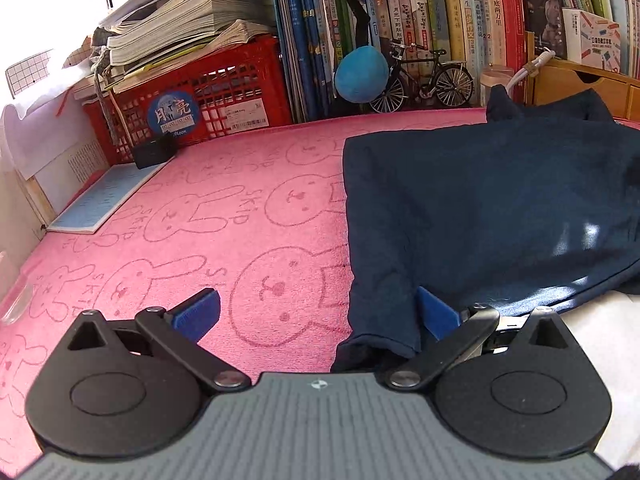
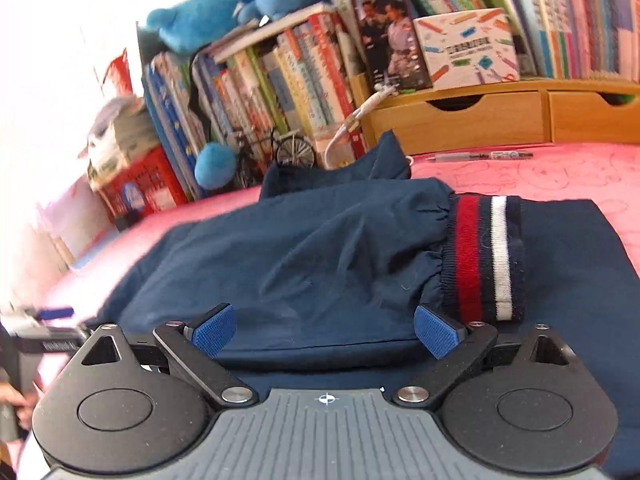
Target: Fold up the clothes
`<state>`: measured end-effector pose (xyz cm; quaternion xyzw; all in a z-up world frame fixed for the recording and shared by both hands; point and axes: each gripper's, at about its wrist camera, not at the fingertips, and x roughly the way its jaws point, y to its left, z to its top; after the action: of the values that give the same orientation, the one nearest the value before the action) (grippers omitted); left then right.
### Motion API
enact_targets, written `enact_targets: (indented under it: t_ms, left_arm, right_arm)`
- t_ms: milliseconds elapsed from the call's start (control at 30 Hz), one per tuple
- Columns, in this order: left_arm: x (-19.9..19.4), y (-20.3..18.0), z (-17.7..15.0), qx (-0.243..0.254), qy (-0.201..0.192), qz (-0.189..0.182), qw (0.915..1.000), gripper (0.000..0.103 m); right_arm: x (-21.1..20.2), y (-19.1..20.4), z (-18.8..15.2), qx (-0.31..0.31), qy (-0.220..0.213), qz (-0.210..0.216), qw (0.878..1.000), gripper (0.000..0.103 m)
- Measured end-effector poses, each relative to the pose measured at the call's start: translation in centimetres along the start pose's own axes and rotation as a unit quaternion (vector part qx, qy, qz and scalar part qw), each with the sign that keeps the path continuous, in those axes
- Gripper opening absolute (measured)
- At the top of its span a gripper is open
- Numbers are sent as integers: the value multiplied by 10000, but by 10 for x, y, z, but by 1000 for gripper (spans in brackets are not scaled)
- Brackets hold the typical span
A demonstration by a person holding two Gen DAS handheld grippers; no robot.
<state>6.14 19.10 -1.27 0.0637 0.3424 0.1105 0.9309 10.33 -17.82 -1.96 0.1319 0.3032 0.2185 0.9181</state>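
A navy jacket [image 1: 492, 204] lies partly folded on the pink rabbit-print cloth [image 1: 224, 216]. In the left wrist view my left gripper [image 1: 318, 314] is open at the jacket's near left corner, its right pad [image 1: 436, 316] against the fabric edge and its left pad [image 1: 200, 314] over bare pink cloth. In the right wrist view the jacket [image 2: 320, 264] has a sleeve folded across it, ending in a red, white and navy striped cuff [image 2: 484, 260]. My right gripper [image 2: 324, 330] hovers open over the near folded edge, nothing clamped between its blue pads.
A red crate [image 1: 192, 100] under stacked papers, a row of books [image 1: 420, 20], a blue plush ball [image 1: 362, 74] and a model bicycle [image 1: 424, 78] line the back. A wooden drawer unit [image 2: 492, 114] and a pen [image 2: 480, 156] sit at the back right. A blue-grey pad [image 1: 108, 196] lies left.
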Motion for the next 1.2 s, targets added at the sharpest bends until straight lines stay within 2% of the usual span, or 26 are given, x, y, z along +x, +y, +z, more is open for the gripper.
enact_targets:
  t_ms: [33,100,133,200,267,300,333,400,500,600,733,800,867,1067,1100,1200]
  left_arm:
    - [-1,-2,0,44,-40,38,10000,103]
    - [-2,-6,-1,149,-95,124,9998,103]
    - [-2,-7,-1,186,-114,146,9997,103]
    - [-2,-7,-1,213,-130,147,9996,103]
    - [-2,-5,-2,167,-115,94,9997,103]
    - [-1,-3,-2,123,-100,57,9999,103]
    - [-1,-1,-2,79,-84,20,9999,103]
    - [1,1,-2,-2,-54,-47,10000,103]
    - [1,3,-3,-74,-34,-99,9999,103]
    - [1,5,-3,-134,-28,-148,9998,103]
    - [-7,11,-4,-331,-150,-216,9991,103]
    - [-20,9,-7,-273,-304,-201,9990,103]
    - [-39,3,-10,-167,-494,-289,9982,103]
    - [-106,-21,-33,259,-883,-1050,9902,103]
    - [-115,-26,-38,344,-892,-1148,9888,103]
    - [-136,-43,-55,628,-813,-1301,9862,103]
  right_arm:
    - [-8,-4,1,204,-202,-33,9996,102]
    - [-15,-5,6,140,-492,-240,9984,103]
    - [-12,-4,8,-35,-397,-494,9980,103]
    - [2,2,9,-595,-86,-1335,9892,103]
    - [23,3,2,-1247,358,-2202,9668,103]
    - [28,-1,-3,-1414,477,-2325,9611,103]
    - [27,-9,-4,-1292,416,-2213,9657,103]
    - [27,-26,2,-749,616,-1994,9751,103]
    - [22,-26,4,-806,669,-1993,9743,103]
    - [-2,-21,-6,-806,419,-1856,9784,103]
    - [-52,-15,-25,-874,-58,-1417,9860,103]
    - [-80,-11,-38,-1042,-445,-1366,9841,103]
    - [-99,-8,-50,-1196,-631,-1398,9809,103]
    - [-158,3,-88,-1653,-1189,-1490,9677,103]
    - [-166,5,-94,-1728,-1225,-1505,9657,103]
    - [-172,16,-113,-1955,-670,-1401,9683,103]
